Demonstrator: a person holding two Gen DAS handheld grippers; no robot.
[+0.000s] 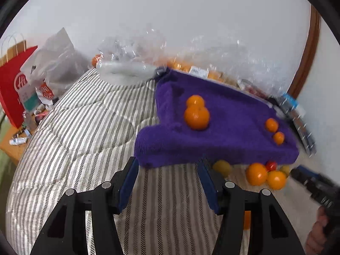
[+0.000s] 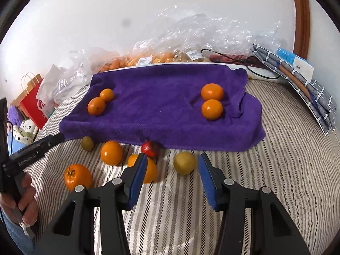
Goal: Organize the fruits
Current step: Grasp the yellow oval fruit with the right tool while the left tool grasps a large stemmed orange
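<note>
Left wrist view: the left claw [image 1: 167, 170] stands open and empty over the striped bed [image 1: 85, 127], aimed at the towel [image 1: 223, 127] edge. The towel carries oranges in two pairs [image 1: 196, 116], [image 1: 271, 125], probably sorted by size.

Right wrist view: the right claw [image 2: 172, 165] is open and empty, bracketing a yellow fruit [image 2: 184, 162] without touching it. Loose oranges [image 2: 111, 152], an olive fruit [image 2: 87, 143] and a red fruit [image 2: 150, 147] lie unsorted on the bed before the towel.

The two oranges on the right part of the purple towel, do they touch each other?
Touching. In the right wrist view the farther orange and the nearer orange meet with no purple towel showing between them.
</note>
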